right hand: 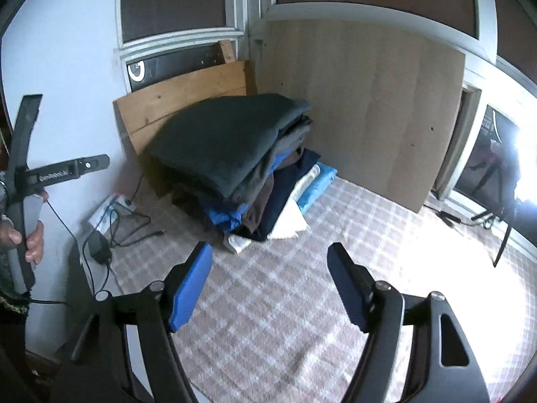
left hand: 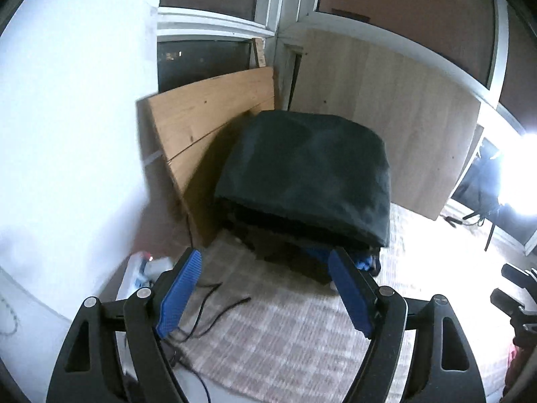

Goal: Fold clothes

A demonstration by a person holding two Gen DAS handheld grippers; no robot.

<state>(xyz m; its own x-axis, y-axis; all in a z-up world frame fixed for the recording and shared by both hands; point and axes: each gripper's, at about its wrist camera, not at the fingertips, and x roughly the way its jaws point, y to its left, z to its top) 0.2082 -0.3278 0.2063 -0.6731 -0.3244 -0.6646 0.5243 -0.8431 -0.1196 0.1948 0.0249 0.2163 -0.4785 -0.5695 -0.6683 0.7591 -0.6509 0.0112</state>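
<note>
A stack of folded clothes stands in the far corner of a checked blanket. A dark green folded garment tops the stack and also shows in the right wrist view. Below it lie grey, brown, blue, navy and white pieces. My left gripper is open and empty, just in front of the stack and above the checked blanket. My right gripper is open and empty, a little back from the stack. The left gripper's handle, held by a hand, shows at the left of the right wrist view.
Wooden boards and a large pale panel lean against the windows behind the stack. A power strip, a charger and black cables lie at the blanket's left edge by the white wall. A bright light glares at the right.
</note>
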